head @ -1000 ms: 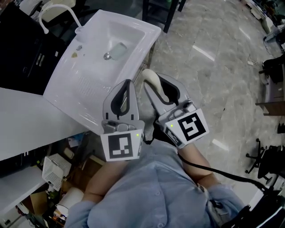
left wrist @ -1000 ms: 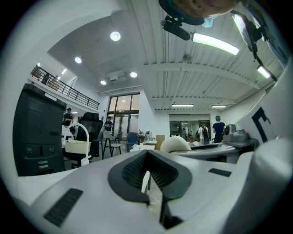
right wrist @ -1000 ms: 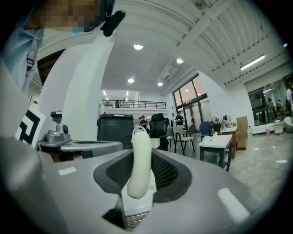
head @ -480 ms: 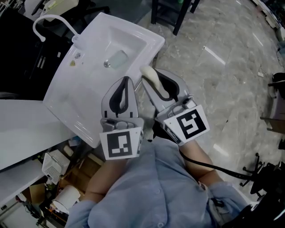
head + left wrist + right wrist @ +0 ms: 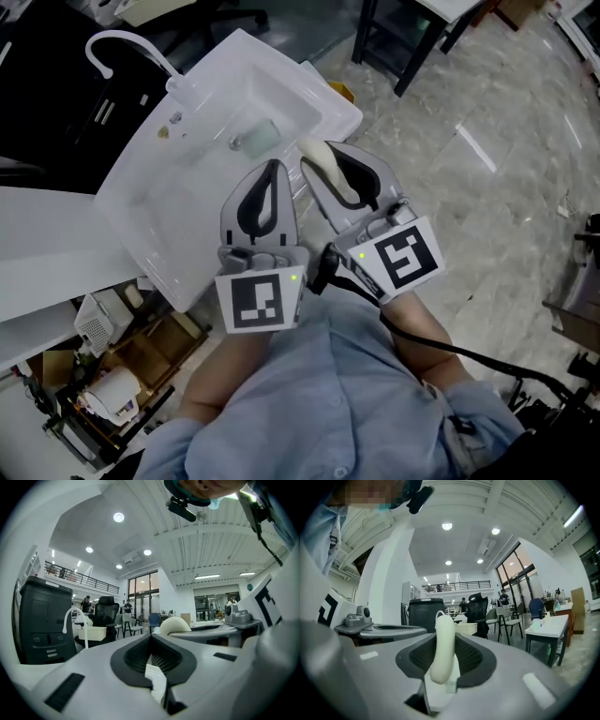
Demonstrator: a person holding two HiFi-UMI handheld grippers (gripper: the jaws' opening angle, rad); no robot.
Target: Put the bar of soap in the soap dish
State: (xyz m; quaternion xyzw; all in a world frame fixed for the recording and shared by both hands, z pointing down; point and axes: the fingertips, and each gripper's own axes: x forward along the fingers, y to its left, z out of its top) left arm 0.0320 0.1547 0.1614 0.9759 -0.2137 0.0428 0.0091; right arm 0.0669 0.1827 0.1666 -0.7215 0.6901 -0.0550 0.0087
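1. Head view: a marble floor (image 5: pixel 487 187) lies under a white sink (image 5: pixel 150 202) that has a curved tap (image 5: pixel 127 45) at its far corner. Inside the sink, just beside the drain (image 5: pixel 236 142), is a pale green thing, probably the dish (image 5: pixel 262 138), and it looks empty. Both tools hang side by side at the sink's near edge, pointing toward it. The left gripper (image 5: pixel 272 171) has its jaws closed together. The right gripper (image 5: pixel 330 159) clasps the cream soap (image 5: pixel 322 161), whose end pokes past the jaw tips.
2. Left gripper view: chairs (image 5: pixel 133 623) and ceiling lights (image 5: pixel 118 517) fill the background. The jaws meet with nothing between them, so this tool is idle.
3. Right gripper view: the same room, with a desk (image 5: pixel 548 625) at the right. The soap stands on edge between the pads, which press it from both sides, so the jaws are partly apart around it.
4. Progress, as I judge it: the pickup is done and the soap is on its way. What is left is to reach over the sink, lower the soap into the dish and let go.
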